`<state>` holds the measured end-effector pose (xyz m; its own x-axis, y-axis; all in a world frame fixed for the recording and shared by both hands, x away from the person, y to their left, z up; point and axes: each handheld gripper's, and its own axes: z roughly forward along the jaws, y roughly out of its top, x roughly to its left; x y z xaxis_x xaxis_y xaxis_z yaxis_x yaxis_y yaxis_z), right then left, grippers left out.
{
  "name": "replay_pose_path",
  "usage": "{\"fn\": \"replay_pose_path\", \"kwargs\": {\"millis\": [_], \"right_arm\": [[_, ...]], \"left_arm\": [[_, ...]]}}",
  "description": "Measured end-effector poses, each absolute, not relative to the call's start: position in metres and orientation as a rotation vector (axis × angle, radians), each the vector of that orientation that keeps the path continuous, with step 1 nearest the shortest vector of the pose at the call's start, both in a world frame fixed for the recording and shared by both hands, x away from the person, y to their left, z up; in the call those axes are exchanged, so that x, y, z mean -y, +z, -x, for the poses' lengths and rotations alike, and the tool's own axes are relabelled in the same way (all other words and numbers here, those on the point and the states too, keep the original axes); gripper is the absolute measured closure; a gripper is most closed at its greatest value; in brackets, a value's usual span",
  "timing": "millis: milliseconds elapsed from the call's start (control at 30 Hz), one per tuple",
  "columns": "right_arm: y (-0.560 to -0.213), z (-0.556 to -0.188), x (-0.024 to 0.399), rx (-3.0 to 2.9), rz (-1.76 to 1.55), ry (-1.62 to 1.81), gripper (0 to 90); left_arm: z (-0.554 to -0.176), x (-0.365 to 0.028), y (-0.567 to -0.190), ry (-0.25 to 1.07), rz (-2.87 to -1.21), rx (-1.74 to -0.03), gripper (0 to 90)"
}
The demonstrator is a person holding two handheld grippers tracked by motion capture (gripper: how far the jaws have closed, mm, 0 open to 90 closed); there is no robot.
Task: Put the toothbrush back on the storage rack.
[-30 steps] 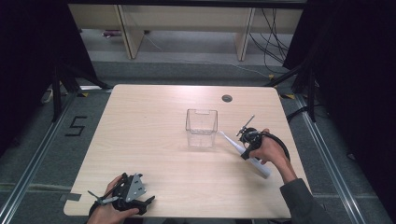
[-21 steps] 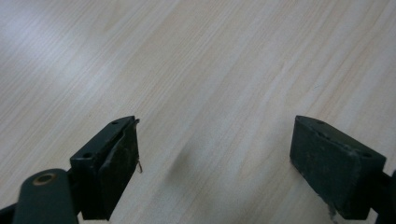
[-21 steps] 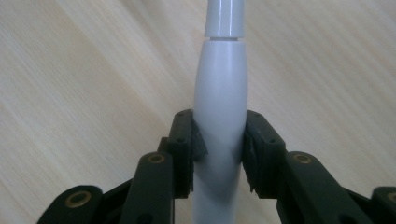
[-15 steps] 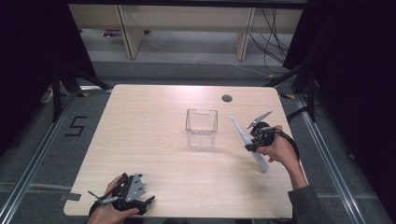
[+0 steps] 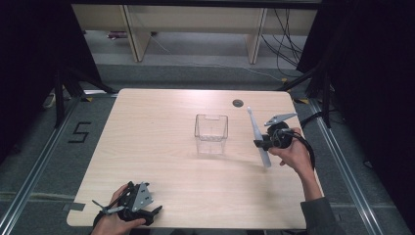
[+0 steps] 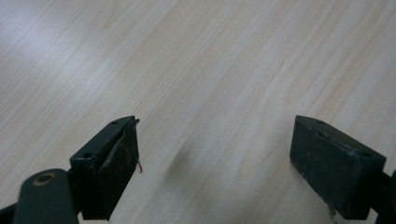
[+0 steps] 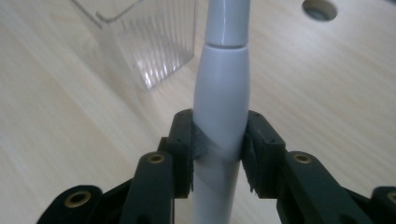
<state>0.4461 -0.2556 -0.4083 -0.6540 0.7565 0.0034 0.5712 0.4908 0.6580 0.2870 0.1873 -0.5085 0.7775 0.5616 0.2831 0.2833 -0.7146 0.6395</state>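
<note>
From the high view I have the right hand-held gripper [image 5: 260, 142] raised over the right side of the tabletop [image 5: 161, 127], its jaws clamped on a white electric toothbrush [image 5: 258, 138]. The toothbrush stands steeply, its thin head end pointing toward the far side and its thick handle end hanging down toward the near side, below the jaws. In the right gripper view the two black jaws press on either side of the handle [image 7: 222, 102], just under the seam where the narrower neck begins, and the handle runs on down between them out of the bottom of the view.

A clear plastic container [image 5: 211, 133] sits upright near the middle of the tabletop, open at the top, to the left of the toothbrush and apart from it. In the right gripper view I see its ribbed wall [image 7: 149, 42] beyond the jaws, at the upper left. A round cable hole [image 5: 238, 103] sits in the tabletop toward the far edge.

My left hand-held gripper [image 5: 128, 209] is low at the near left corner. In the left gripper view its jaws stand wide apart over bare wood [image 6: 215, 70], with nothing between them.
</note>
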Motion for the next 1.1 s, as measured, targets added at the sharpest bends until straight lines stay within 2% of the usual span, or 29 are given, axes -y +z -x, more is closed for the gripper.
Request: {"fn": "replay_pose_path", "kwargs": {"millis": [633,1100], "right_arm": [[-0.397,-0.453,0.258,-2.208,-1.069,1.220,67.1],[-0.383,-0.460,0.236,-2.239,-1.047,1.213,67.1]], "left_arm": [[-0.287,-0.187,-0.509,0.635,-2.379,-0.630,15.1],[-0.287,-0.188,-0.508,0.624,-2.381,-0.628,15.1]]}}
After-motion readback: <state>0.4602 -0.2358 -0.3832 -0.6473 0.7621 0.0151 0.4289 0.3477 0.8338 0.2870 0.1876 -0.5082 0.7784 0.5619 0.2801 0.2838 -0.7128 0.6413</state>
